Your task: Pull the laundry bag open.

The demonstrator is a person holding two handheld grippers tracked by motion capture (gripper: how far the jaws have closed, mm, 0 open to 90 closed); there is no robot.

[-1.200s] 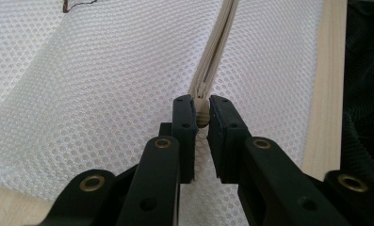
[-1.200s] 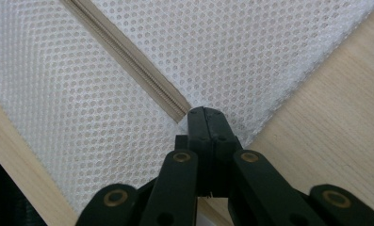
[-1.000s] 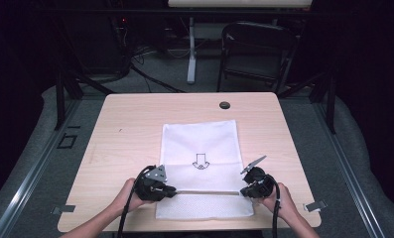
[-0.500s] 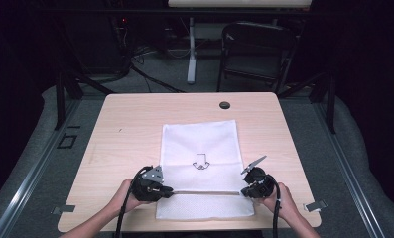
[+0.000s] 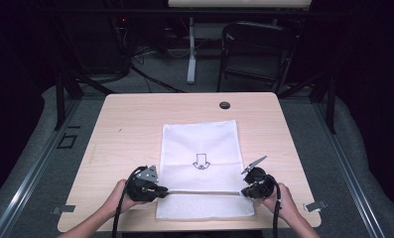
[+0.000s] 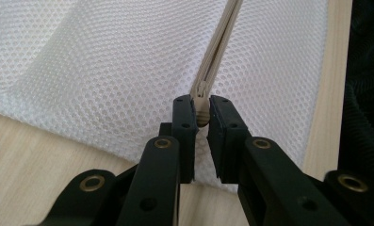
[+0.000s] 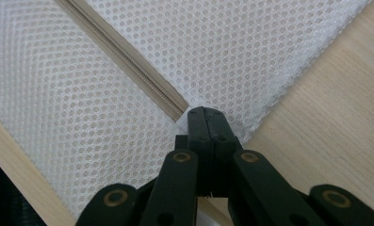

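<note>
White mesh bag [image 5: 200, 166] lies flat on the light wooden worktop [image 5: 125, 129], nearer the person's edge than the far one, long side running away from the person. A small black arrow mark [image 5: 201, 161] is printed near its middle. A beige zipper [image 5: 204, 191] crosses the bag from side to side close to the near end, leaving a narrow strip of mesh below it. In the left gripper view the zipper [image 6: 218, 52] runs up and away from the tongs, its two tape edges lying close together, and the slider with its pull tab [image 6: 202, 106] sits between the two black pads. Left tongs [image 5: 161, 190] clenched on that pull tab at the bag's left edge, jaws nearly together with the tab pinched in the small gap. Right tongs [image 5: 245, 191] clenched tight at the bag's right edge, grasping the mesh at the zipper's end; in the right gripper view the jaws [image 7: 208, 123] meet with no gap just where the zipper [image 7: 123, 56] stops, fabric nipped at their tips. Both grippers rest low at worktop level, a hand behind each, black cables trailing back toward the person. A small dark round disc [image 5: 225, 104] sits near the far edge of the worktop, well apart from the bag. A dark folding chair [image 5: 256, 54] stands on the floor beyond.
</note>
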